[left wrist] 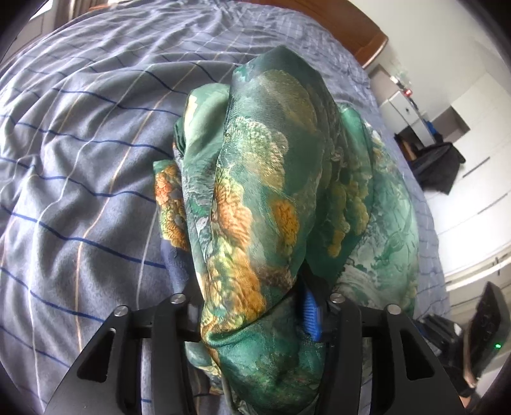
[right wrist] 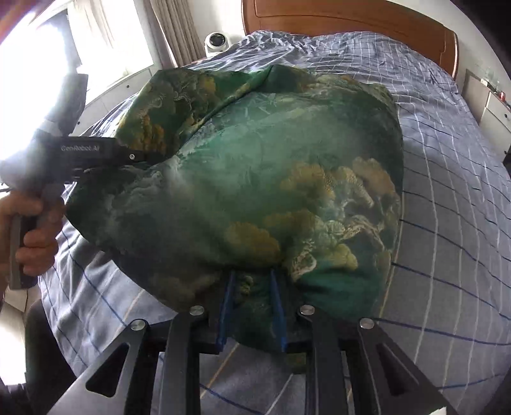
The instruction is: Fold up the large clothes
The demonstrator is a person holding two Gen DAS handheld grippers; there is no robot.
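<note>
A large green satin garment [right wrist: 255, 178] with gold and orange flower print hangs lifted over the bed, stretched between both grippers. My right gripper [right wrist: 252, 287] is shut on its near edge, with cloth bunched between the blue pads [right wrist: 276, 306]. My left gripper [left wrist: 255, 306] is shut on another part of the garment [left wrist: 262, 178], which drapes over and hides its left finger; one blue pad [left wrist: 311, 314] shows. The left gripper also shows in the right wrist view [right wrist: 95, 151], at the cloth's left edge, held by a hand.
The bed [right wrist: 447, 191] has a blue-grey checked cover and a wooden headboard [right wrist: 351, 19]. A window with curtains and a white fan [right wrist: 217, 41] lie beyond the far left corner. White cabinets [left wrist: 479, 159], a nightstand [right wrist: 495, 108] and a dark bag [left wrist: 437, 166] stand beside the bed.
</note>
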